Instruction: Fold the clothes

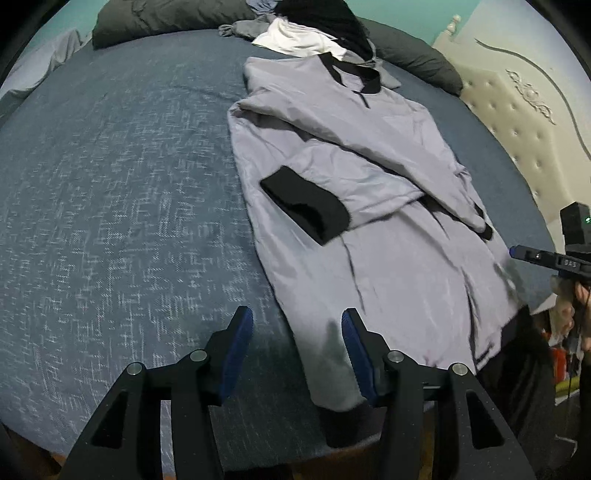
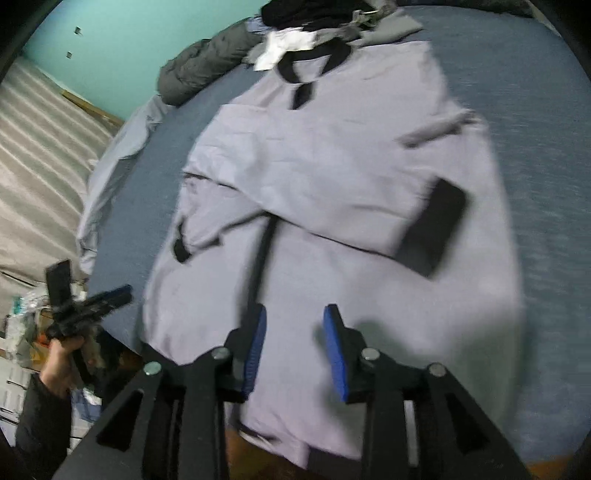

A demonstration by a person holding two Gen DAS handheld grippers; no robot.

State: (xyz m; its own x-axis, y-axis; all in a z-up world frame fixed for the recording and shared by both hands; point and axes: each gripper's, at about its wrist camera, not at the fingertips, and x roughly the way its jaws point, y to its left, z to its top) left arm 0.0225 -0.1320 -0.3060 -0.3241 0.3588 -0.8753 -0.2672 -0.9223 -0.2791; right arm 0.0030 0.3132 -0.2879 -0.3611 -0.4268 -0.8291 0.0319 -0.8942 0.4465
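A lavender long-sleeved top [image 1: 369, 155] [image 2: 332, 147] with black collar and cuffs lies flat on the blue bed cover [image 1: 129, 184] [image 2: 535, 110]. Both sleeves are folded across its chest, and one black cuff [image 1: 306, 206] [image 2: 432, 229] rests on top. My left gripper [image 1: 297, 321] hovers open over the top's lower left edge, where cloth lies below the gap but is not pinched. My right gripper [image 2: 295, 314] stands open above the lower middle of the top, with nothing clamped between its blue pads. Each gripper also appears at the edge of the other's view.
A pile of white, black and grey clothes [image 1: 295, 37] [image 2: 288, 48] sits at the head of the bed beside dark pillows [image 1: 166, 18] [image 2: 199, 70]. A cream tufted headboard [image 1: 517, 110] stands to the right. The bed's near edge runs just below the hem.
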